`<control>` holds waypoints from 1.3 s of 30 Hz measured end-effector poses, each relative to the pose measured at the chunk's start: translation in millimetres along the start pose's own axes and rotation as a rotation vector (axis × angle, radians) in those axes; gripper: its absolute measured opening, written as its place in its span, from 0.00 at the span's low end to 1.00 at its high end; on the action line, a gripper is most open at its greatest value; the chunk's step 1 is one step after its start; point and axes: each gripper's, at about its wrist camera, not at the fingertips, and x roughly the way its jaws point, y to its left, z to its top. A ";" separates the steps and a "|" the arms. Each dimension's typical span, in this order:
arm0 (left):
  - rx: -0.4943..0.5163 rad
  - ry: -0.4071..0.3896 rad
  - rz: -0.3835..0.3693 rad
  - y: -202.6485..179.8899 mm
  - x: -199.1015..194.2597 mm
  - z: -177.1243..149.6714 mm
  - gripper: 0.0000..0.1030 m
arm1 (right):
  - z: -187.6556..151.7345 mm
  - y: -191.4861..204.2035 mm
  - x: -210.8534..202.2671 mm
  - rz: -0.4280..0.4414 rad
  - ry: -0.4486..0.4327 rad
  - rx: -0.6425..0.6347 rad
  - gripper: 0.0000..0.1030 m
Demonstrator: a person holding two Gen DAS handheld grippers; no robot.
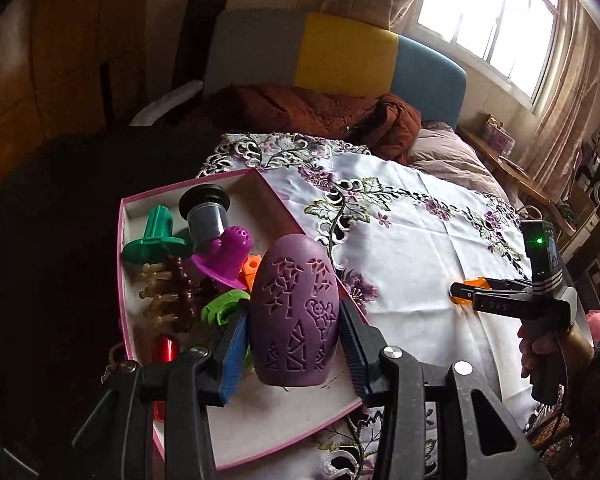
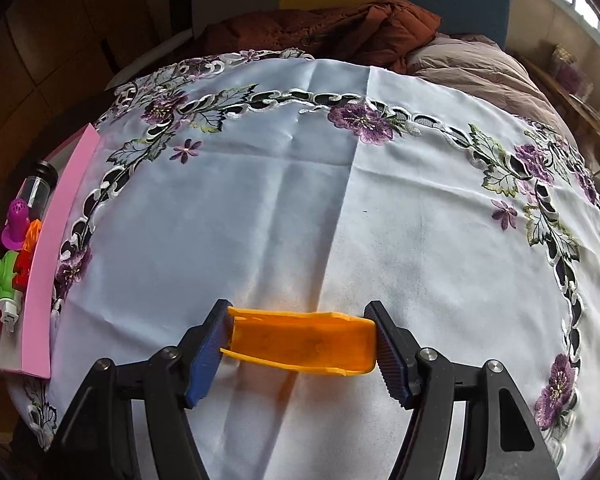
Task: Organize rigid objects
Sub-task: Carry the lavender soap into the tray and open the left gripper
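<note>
hovering over the pink box (image 1: 124, 264), the left gripper (image 1: 294, 320) clamps the purple egg (image 1: 294, 300), ready for lowering in; the right gripper (image 2: 302, 340) pinches the orange piece (image 2: 300, 340) on the tablecloth (image 2: 300, 200), lifting next.

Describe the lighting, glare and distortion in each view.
Left wrist view: the window is blown out to white, the left side falls into deep shadow, and fisheye bending curves the pink box. Right wrist view: even, soft daylight on the embroidered cloth, which bulges like a dome; the orange piece casts an orange tint.
</note>
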 end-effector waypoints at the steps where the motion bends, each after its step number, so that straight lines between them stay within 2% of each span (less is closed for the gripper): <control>1: -0.001 0.001 0.004 1.2 0.0 -0.6 0.42 | 0.0 0.3 0.2 0.000 -0.001 -0.004 0.66; 13: -0.046 0.026 0.006 20.4 -3.9 -10.9 0.42 | 0.6 3.1 0.3 -0.008 -0.009 -0.036 0.66; 21: -0.132 0.023 -0.004 59.2 -29.3 -23.3 0.42 | 1.1 4.3 -0.3 -0.017 -0.011 -0.050 0.66; 25: -0.156 0.053 -0.029 73.9 -36.2 -37.3 0.42 | 1.0 5.1 -0.9 -0.022 -0.012 -0.058 0.66; 29: -0.196 0.097 -0.058 77.5 -28.2 -47.2 0.42 | 1.2 5.8 -1.3 -0.028 -0.012 -0.066 0.66; 31: -0.230 0.114 -0.090 77.3 -21.1 -46.0 0.42 | 1.2 6.0 -1.5 -0.029 -0.012 -0.067 0.66; 35: -0.260 0.117 -0.100 71.2 -7.2 -38.9 0.42 | 1.6 6.2 -1.3 -0.033 -0.012 -0.071 0.66; 39: -0.272 0.137 -0.045 67.7 10.2 -38.7 0.42 | 1.4 6.8 -1.5 -0.034 -0.013 -0.071 0.66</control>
